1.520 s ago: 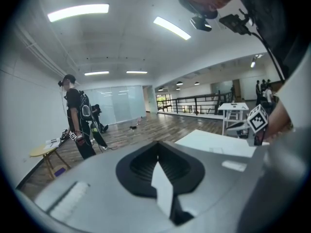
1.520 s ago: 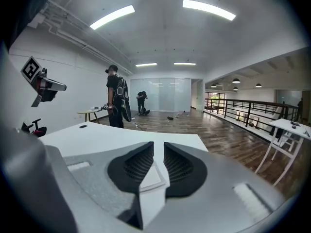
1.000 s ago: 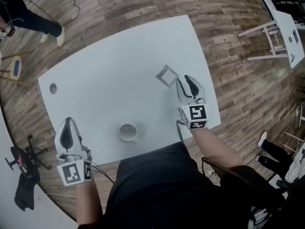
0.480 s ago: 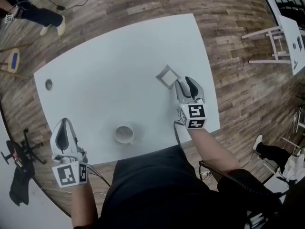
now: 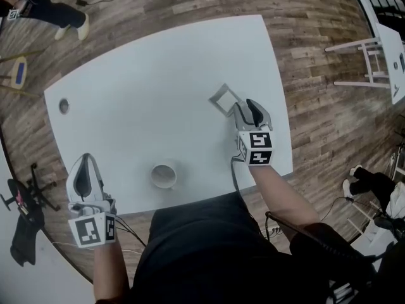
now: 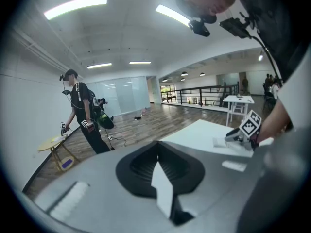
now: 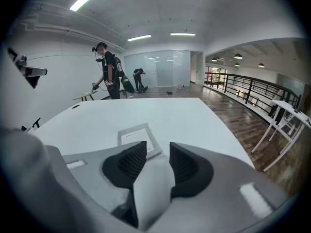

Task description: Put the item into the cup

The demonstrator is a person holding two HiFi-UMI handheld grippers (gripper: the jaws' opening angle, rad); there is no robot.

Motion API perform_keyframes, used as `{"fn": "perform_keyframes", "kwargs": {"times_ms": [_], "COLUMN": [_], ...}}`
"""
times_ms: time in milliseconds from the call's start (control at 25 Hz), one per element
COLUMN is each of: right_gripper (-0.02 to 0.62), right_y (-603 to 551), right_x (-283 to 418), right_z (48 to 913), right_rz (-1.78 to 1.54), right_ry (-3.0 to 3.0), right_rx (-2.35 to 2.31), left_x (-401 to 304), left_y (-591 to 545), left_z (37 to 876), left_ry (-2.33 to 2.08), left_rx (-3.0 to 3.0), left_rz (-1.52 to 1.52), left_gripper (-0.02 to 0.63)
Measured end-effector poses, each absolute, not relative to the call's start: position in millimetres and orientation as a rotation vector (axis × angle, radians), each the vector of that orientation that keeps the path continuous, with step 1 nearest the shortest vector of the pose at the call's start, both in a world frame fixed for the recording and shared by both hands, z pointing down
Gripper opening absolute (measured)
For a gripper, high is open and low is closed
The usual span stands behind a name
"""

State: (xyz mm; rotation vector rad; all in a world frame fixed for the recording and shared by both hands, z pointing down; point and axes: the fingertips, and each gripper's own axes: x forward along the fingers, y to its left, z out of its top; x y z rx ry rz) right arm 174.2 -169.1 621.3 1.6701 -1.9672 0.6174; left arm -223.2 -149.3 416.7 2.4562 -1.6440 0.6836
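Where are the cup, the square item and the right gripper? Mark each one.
cup (image 5: 164, 175), head view, its open top.
item (image 5: 223, 99), head view, its middle.
right gripper (image 7: 153, 152), right gripper view, the gap between its fingertips.

Jaws of right gripper (image 7: 156, 148) just opened wide, nothing between them. On white table (image 7: 160, 111), flat grey square item (image 7: 135, 135) lies just past the tips.

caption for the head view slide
Right tongs, jaws just opened and empty, close to the flat grey square item on a white table; white cup apart.
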Motion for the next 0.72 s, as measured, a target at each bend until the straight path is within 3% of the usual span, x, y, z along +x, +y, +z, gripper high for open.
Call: {"fn": "perform_keyframes", "kwargs": {"times_ms": [120, 440, 640, 720], "right_gripper": [0.144, 0.030, 0.028, 0.061], "right_y": [-168.9, -171.8, -172.8, -172.7], "right_x": [174.9, 176.7, 182.5, 186.9], "right_z": [623.4, 634.4, 631.5, 627.9], "right_rz": [0.611, 0.613, 0.694, 0.700], "right_ry": [-1.945, -1.861, -1.884, -1.891], "right_rx": [1.650, 1.577, 1.620, 1.652], "left_x": [-224.0, -227.3, -228.4, -228.8], "left_y": [-146.1, -141.7, -138.9, -137.8], "left_z": [416.1, 416.5, 413.6, 412.7], "left_ry": [-1.653, -1.670, -1.686, -1.688], "left_rx": [2.445, 2.433, 2.424, 2.424], "left_rz": [0.692, 0.696, 0.690, 0.686], "left_gripper": [0.002, 0.000, 0.001, 0.000]}}
